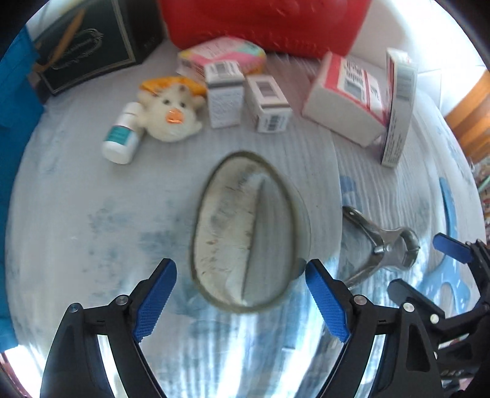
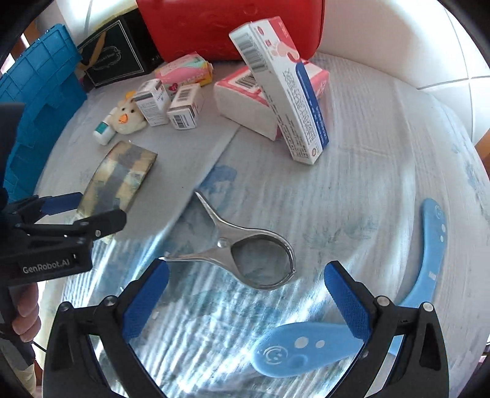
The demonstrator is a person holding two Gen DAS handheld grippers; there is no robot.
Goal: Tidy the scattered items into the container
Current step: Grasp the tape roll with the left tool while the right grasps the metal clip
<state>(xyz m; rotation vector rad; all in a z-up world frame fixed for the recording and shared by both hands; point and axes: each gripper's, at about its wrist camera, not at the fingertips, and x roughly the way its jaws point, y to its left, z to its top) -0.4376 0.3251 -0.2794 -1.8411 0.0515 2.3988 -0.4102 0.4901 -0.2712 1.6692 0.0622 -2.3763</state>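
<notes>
My left gripper (image 1: 241, 272) is open, its fingers on either side of the near end of an oval tape roll (image 1: 245, 229) lying on the pale cloth; the roll also shows in the right wrist view (image 2: 118, 180), with the left gripper (image 2: 85, 206) over it. My right gripper (image 2: 246, 275) is open just in front of a steel clamp (image 2: 242, 248), which also shows in the left wrist view (image 1: 379, 248). A light-blue curved plastic piece (image 2: 428, 260) lies to the right. The blue crate (image 2: 36, 113) stands at the left.
Behind lie a white bottle (image 1: 121, 137), a plush chick (image 1: 171, 113), two small boxes (image 1: 248, 98), a pink pack (image 1: 223, 56), a tissue pack (image 2: 245, 101) and a tall box (image 2: 291, 91). A red bag (image 2: 232, 27) and a black box (image 2: 116, 55) stand at the back.
</notes>
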